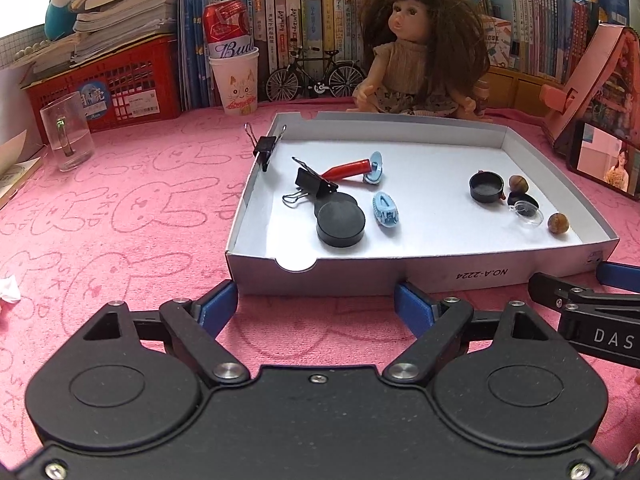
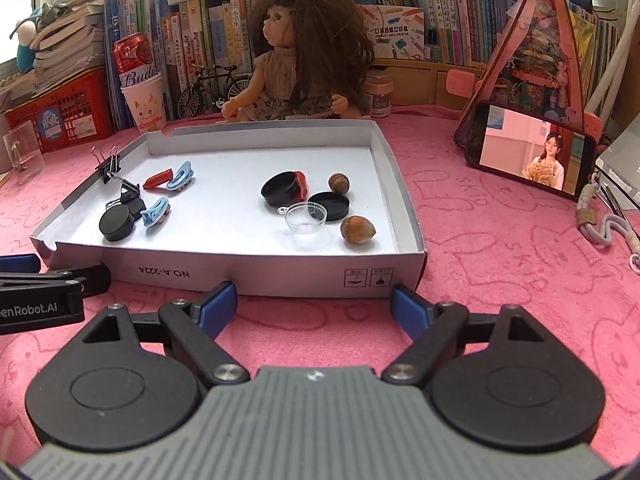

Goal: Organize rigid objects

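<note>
My left fingers [image 1: 316,300] stand wide apart and empty, poised just short of the near wall of the shallow cardboard tray [image 1: 440,272] on the pink-covered table [image 1: 120,220]. My right fingers [image 2: 312,302] are just as wide and hold nothing, facing the tray's near right corner.

Everything I have to sort lies inside the tray. Toward its left side: a black puck [image 1: 341,226], two binder clips, one on the floor [image 1: 314,186] and one clamped on the left wall [image 1: 266,148], two blue hair clips [image 1: 386,208], and a red tube [image 1: 348,170]. Toward the right side: an open black pot [image 2: 282,189], its flat lid [image 2: 330,205], a clear plastic cup [image 2: 306,220] and two hazelnuts [image 2: 357,230].

I judge all of it light and stiff. The nuts are round and smooth, so they will probably roll or squirt out unless I pinch across the widest part. The clear cup looks thin and could crack, so a gentle pinch on its rim is best. The puck wants a grip across its flat-sided edge, and the binder clips by the black body, not the loose wire handles.
</note>
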Tool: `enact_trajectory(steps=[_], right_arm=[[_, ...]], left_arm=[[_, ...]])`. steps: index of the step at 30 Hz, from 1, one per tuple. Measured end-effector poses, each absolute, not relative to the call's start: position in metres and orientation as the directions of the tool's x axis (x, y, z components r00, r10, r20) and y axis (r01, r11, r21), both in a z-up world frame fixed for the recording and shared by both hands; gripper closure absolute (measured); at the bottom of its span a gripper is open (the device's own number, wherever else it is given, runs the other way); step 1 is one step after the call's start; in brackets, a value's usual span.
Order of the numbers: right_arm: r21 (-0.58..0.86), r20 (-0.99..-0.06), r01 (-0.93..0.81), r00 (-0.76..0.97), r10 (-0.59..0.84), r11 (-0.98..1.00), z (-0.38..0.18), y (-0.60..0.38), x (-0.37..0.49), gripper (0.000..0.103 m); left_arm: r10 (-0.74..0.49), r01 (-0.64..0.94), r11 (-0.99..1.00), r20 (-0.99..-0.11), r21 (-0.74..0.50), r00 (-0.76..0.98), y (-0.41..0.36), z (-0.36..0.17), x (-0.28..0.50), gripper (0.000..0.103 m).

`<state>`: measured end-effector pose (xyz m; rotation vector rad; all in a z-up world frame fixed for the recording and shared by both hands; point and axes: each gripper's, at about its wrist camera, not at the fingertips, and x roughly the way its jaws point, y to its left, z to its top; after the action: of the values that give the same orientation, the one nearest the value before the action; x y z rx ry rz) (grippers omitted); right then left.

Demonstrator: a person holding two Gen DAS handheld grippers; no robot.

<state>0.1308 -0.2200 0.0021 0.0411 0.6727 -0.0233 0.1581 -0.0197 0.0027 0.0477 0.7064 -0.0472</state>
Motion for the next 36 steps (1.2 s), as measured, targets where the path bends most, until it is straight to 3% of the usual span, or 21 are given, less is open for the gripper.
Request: enact_trajectory(steps=[13,36], right_arm=[[0.010,-0.634,0.020,0.773,-0.009,1.000,-0.0007,-0.2153,0.1308,0.000],[-0.012,-0.635,0.019,0.772,-0.022,1.000,-0.0044,-0.2115,0.1263,0.000]], left_arm=[[-0.023,0.047,0.999,-0.628,0.021,0.777,-0.0142,-0.0061,0.1559,0.007],[-0.017,0.030,1.000,-0.640,0.009,0.768,-0.0110,-0.0081,0.1587,0.000]])
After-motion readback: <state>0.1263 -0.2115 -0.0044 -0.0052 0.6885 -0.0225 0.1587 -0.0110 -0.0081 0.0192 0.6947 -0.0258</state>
